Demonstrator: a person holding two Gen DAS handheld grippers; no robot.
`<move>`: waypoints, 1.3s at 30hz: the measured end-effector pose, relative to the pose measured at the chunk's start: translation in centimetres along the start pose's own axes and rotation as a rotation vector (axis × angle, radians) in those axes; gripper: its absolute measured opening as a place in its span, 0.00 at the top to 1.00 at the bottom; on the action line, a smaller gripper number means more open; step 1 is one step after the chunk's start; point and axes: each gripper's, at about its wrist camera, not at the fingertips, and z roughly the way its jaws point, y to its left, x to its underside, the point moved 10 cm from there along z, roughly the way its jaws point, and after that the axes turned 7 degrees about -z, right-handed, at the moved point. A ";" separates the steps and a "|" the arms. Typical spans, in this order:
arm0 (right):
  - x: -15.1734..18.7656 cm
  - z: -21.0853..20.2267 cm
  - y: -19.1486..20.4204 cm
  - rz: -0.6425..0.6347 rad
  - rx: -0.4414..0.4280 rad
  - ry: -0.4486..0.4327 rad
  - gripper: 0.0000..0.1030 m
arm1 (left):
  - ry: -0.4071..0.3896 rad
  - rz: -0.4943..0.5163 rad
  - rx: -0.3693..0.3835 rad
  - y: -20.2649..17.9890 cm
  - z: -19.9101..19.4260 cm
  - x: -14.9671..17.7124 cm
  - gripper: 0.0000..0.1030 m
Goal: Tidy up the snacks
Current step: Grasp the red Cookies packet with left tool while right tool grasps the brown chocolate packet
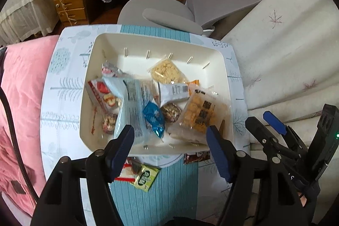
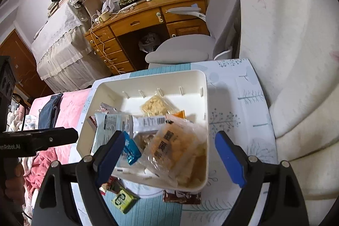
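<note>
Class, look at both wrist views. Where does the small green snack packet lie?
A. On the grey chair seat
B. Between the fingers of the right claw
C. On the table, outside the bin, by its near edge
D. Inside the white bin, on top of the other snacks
C: the green packet lies on the striped table cover just outside the near wall of the white bin, as the right wrist view also shows.

Below my fingers is a small table (image 1: pixel 61 99) under a white cloth printed with pale blue trees, a striped teal band running down its middle. A white bin (image 1: pixel 220 69) sits on it at frame centre. At the bin's near edge lie a green packet (image 1: pixel 146 177), a red-and-white packet (image 1: pixel 127 171) and a brown packet (image 2: pixel 182 197).
</note>
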 end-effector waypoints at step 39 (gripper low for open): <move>17.0 4.3 -0.7 0.053 0.060 0.080 0.15 | -0.050 -0.229 -0.071 10.8 6.5 12.7 0.12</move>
